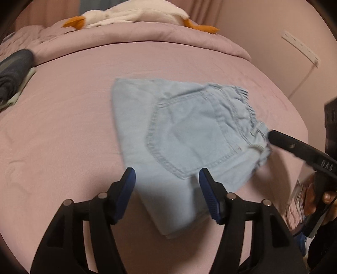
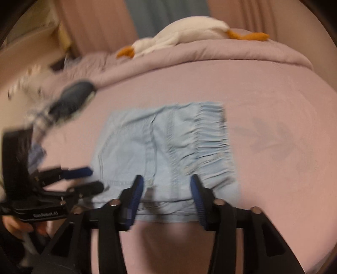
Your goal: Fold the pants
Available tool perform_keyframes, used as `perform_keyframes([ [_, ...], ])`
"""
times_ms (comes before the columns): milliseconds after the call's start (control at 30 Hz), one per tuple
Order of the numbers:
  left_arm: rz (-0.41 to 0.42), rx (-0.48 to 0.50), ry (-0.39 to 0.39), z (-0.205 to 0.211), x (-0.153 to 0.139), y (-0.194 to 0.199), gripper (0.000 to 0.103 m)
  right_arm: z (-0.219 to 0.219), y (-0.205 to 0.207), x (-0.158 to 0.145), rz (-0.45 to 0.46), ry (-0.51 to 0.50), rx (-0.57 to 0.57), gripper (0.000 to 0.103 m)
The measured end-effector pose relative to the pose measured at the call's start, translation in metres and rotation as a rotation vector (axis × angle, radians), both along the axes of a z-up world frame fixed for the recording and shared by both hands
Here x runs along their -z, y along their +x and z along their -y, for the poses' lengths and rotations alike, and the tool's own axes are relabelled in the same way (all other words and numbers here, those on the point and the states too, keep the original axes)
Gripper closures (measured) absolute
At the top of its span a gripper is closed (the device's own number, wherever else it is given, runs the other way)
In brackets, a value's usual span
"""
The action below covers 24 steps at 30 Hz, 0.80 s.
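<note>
Denim pants point(image 1: 189, 134) folded on pink bed point(image 1: 63, 126), both grippers' fingers point(image 1: 126, 185) spread.

Counted on one bed point(image 1: 63, 126): one folded pair of light-blue pants point(image 1: 179, 134), one white plush goose point(image 1: 130, 14), one dark rolled garment point(image 1: 12, 71); two tools are seen, left tool point(image 1: 166, 175) and right tool point(image 2: 167, 181).

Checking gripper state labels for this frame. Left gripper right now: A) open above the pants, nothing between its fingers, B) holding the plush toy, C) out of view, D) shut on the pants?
A: the left gripper has its blue fingers spread wide over the folded light-blue pants on the bed, gripping no cloth; the plush toy lies far off on the duvet.
</note>
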<state>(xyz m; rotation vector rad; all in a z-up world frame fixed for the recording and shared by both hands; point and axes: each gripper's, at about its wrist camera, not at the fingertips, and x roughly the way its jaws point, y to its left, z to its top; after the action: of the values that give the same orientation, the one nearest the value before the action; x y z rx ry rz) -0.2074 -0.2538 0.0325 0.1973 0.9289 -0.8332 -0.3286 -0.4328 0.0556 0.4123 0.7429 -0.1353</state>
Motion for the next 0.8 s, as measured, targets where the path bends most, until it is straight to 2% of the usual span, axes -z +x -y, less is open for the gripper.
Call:
perform_keyframes([
  [33, -0.009, -0.013, -0.006, -0.003, 0.001, 0.002, 0.038, 0.008, -0.007, -0.001, 0.027, 0.042, 0.021, 0.049],
  [67, -0.023, -0.027, -0.008, -0.007, 0.003, 0.005, 0.037, 0.016, -0.012, -0.001, 0.032, 0.052, 0.061, 0.039],
  [100, -0.033, -0.037, -0.005, -0.009, 0.004, 0.006, 0.037, 0.023, -0.016, 0.000, 0.028, 0.053, 0.100, 0.036],
  [200, -0.079, -0.061, -0.009, -0.016, 0.011, 0.012, 0.033, 0.045, -0.028, 0.008, 0.031, 0.138, 0.185, 0.035],
  [300, -0.190, -0.069, -0.059, -0.024, 0.018, 0.020, 0.027, 0.061, -0.037, 0.026, 0.014, 0.280, 0.233, 0.035],
  [433, -0.249, -0.065, -0.101, -0.028, 0.019, 0.027, 0.023, 0.070, -0.040, 0.050, -0.019, 0.479, 0.248, 0.035],
  [533, -0.297, -0.058, -0.136, -0.025, 0.019, 0.031, 0.023, 0.080, -0.035, 0.057, 0.002, 0.599, 0.234, 0.028],
  [600, -0.323, -0.046, -0.158, -0.023, 0.018, 0.034, 0.023, 0.083, -0.027, 0.059, -0.012, 0.638, 0.213, 0.026],
  [800, -0.378, -0.017, -0.206, -0.012, 0.020, 0.049, 0.023, 0.085, 0.004, 0.053, -0.088, 0.614, 0.127, 0.026],
])
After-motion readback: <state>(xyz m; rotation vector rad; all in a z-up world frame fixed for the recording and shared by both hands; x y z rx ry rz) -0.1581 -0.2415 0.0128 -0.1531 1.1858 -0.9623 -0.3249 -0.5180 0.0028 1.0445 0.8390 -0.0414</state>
